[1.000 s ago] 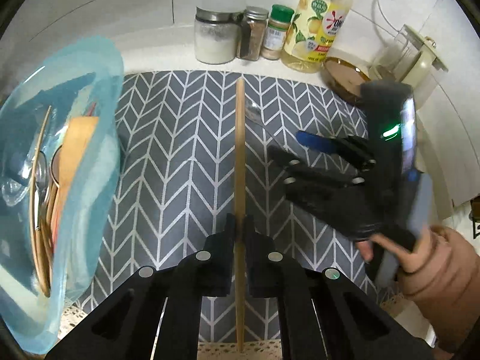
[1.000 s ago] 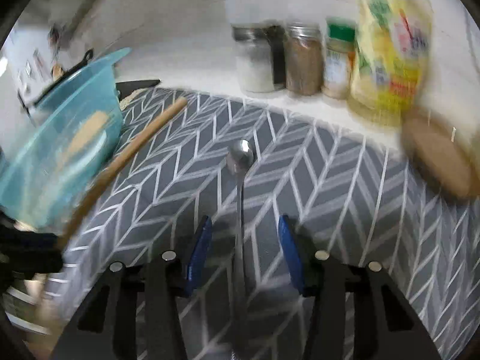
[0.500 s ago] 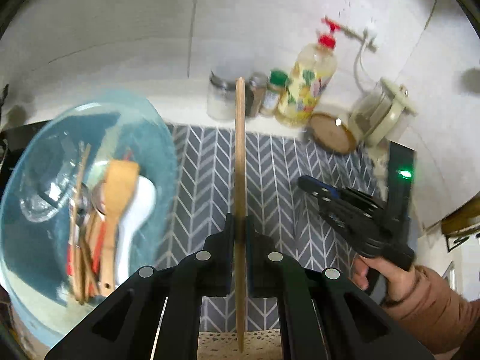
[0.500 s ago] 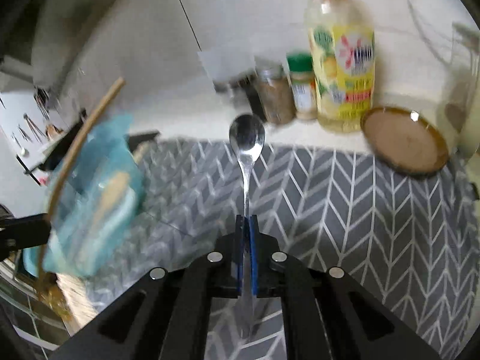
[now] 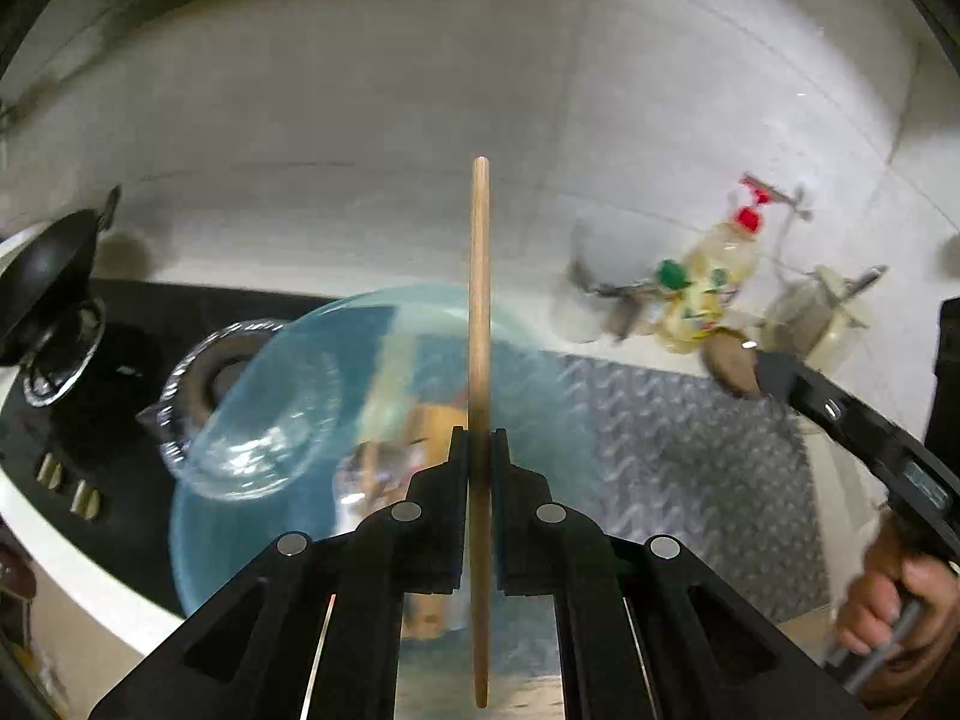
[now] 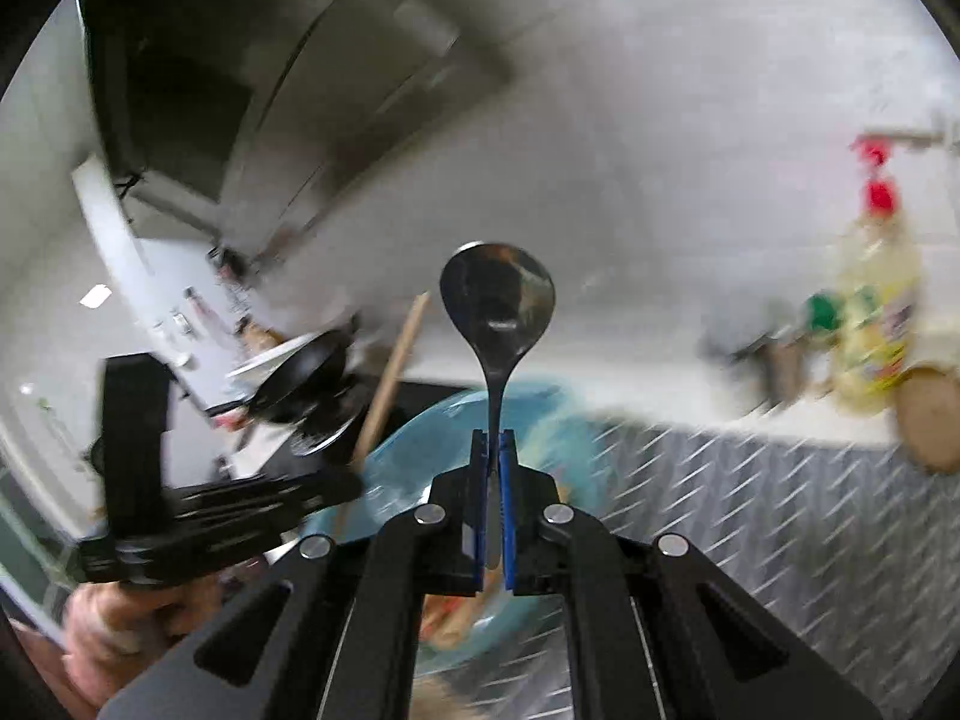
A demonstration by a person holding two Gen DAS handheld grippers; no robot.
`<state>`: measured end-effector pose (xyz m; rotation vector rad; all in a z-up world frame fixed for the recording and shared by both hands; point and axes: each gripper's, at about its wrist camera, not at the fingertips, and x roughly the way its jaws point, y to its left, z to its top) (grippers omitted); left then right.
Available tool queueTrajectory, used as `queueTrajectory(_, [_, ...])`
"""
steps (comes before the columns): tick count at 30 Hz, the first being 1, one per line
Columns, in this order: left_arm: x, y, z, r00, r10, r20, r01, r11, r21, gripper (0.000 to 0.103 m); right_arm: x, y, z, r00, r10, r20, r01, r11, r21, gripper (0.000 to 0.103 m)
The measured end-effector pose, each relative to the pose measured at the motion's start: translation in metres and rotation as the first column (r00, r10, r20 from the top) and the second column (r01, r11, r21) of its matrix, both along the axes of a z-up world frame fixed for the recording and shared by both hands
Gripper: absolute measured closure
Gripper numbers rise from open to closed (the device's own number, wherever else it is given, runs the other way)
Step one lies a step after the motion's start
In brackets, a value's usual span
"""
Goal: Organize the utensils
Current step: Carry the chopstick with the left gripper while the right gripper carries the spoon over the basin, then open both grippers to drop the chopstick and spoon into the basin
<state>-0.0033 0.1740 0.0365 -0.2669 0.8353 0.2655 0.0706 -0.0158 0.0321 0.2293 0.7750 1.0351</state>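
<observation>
My left gripper is shut on a long wooden utensil and holds it upright in the air over the blue plastic bowl. The bowl holds several wooden and other utensils, blurred. My right gripper is shut on a metal spoon, bowl end up, above the same blue bowl. The right wrist view shows the left gripper at left with the wooden utensil. The left wrist view shows the right gripper at right.
A grey chevron mat covers the counter. A yellow oil bottle, spice jars, a brown dish and a kettle stand along the back wall. A black stove with a glass lid lies left.
Both grippers have lifted and swung left toward the blue bowl. The right gripper closed on the spoon a second ago and raised it off the mat. The left still holds the wooden utensil.
</observation>
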Motion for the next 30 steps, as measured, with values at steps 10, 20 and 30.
queueTrajectory(10, [0.011,0.063,-0.085,0.978,-0.073,-0.193,0.058,0.995,-0.08,0.095,0.015,0.104,-0.089,0.965,-0.073,-0.253,0.003,0.964,-0.266,0.099])
queueTrajectory(20, [0.019,0.076,-0.096,0.977,-0.059,-0.204,0.048,0.997,-0.059,0.091,0.05,0.15,-0.113,0.97,-0.159,-0.186,0.058,0.889,-0.454,0.098])
queueTrajectory(30, [-0.012,0.042,0.015,1.0,0.002,-0.03,0.002,0.993,0.119,0.019,-0.016,0.088,0.038,0.964,-0.159,0.212,0.223,0.919,-0.326,0.094])
